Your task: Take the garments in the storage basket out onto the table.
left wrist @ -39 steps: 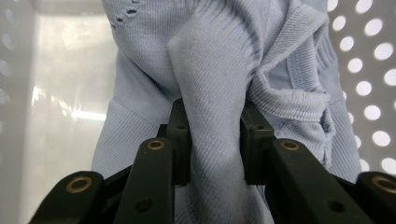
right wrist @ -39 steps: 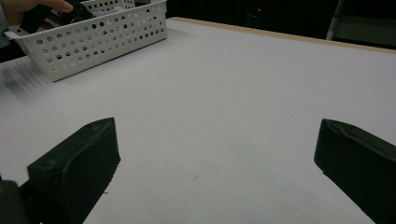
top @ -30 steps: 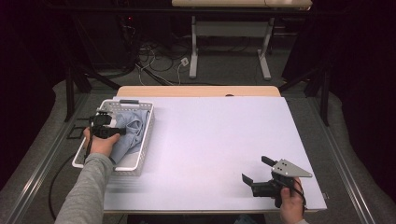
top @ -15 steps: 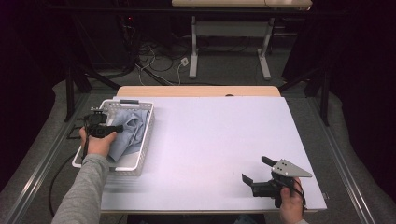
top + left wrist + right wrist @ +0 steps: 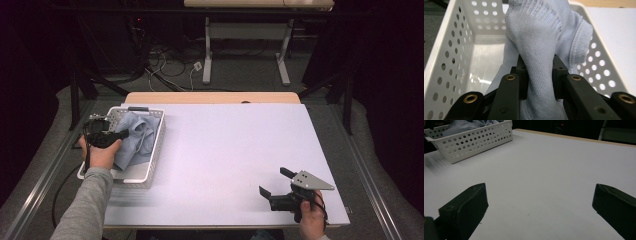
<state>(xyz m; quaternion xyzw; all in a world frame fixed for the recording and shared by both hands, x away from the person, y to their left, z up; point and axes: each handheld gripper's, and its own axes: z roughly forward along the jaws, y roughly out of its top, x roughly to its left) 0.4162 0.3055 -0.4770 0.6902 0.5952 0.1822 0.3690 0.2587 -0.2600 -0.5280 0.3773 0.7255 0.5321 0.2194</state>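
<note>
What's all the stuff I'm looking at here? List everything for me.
cloth: one, pale blue, bunched in the basket, pinched by the left gripper.
basket: one, white, perforated, at the table's left edge.
table: one, white top with a wooden far edge.
desk legs: white, on the floor beyond the table.
cables: several, dark and white, on the floor beyond the table.
left gripper: one, black, shut on the cloth over the basket.
right gripper: one, black with a grey plate, jaws open, near the table's front right corner.
</note>
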